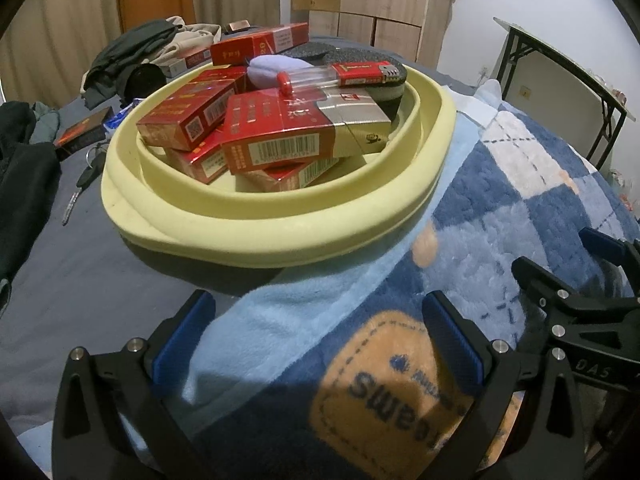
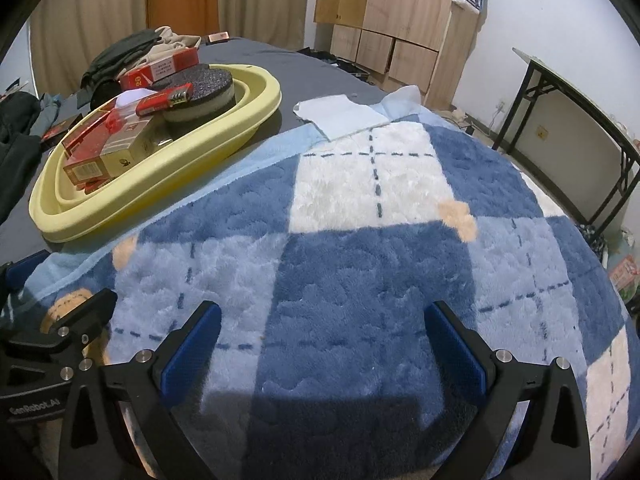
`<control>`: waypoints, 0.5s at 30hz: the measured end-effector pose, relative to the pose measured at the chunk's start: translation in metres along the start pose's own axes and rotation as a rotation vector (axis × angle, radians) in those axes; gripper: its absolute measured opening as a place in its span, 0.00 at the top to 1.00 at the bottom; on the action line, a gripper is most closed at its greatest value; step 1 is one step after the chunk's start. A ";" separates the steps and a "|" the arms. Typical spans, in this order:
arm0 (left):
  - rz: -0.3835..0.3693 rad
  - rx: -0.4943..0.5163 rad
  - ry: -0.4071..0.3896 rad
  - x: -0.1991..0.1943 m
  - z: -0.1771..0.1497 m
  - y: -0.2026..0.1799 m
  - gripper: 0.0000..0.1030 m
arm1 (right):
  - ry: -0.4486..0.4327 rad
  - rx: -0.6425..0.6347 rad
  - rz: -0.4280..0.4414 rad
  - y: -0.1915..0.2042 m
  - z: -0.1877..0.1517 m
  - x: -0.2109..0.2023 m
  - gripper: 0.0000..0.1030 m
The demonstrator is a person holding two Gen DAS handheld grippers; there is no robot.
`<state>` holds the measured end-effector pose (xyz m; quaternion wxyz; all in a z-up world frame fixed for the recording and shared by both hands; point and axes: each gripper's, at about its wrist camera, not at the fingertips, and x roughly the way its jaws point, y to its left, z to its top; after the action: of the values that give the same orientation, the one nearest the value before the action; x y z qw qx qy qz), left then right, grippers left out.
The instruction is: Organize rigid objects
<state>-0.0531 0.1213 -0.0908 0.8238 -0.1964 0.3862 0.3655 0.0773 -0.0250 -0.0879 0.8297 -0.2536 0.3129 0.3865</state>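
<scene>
Bedroom; bed with plaid fleece blanket as work surface. Left gripper and right gripper: both spread wide, empty, over the blanket. Beyond: yellow basin on the bed, holding red cigarette packs, likely light, stiff, crushable; best gripped across flat faces. Lighter on top: probably smooth, slippery.

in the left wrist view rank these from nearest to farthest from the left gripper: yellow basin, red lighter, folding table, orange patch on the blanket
1. orange patch, between the left gripper fingers
2. yellow basin, ahead on the bed
3. red lighter, atop the pile, far side of the basin
4. folding table, far right by the wall
</scene>
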 end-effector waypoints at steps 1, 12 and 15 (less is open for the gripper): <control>-0.001 -0.001 0.000 0.000 0.000 0.000 0.00 | 0.000 0.001 0.001 -0.001 0.000 0.000 0.00; 0.000 0.000 0.000 0.000 0.000 0.001 0.00 | 0.000 0.001 0.000 -0.001 0.000 -0.001 0.00; 0.000 0.000 0.000 -0.001 0.000 0.001 0.00 | 0.000 0.002 0.001 0.000 0.000 0.000 0.00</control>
<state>-0.0542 0.1213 -0.0906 0.8239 -0.1964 0.3861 0.3655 0.0775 -0.0254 -0.0877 0.8298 -0.2527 0.3134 0.3866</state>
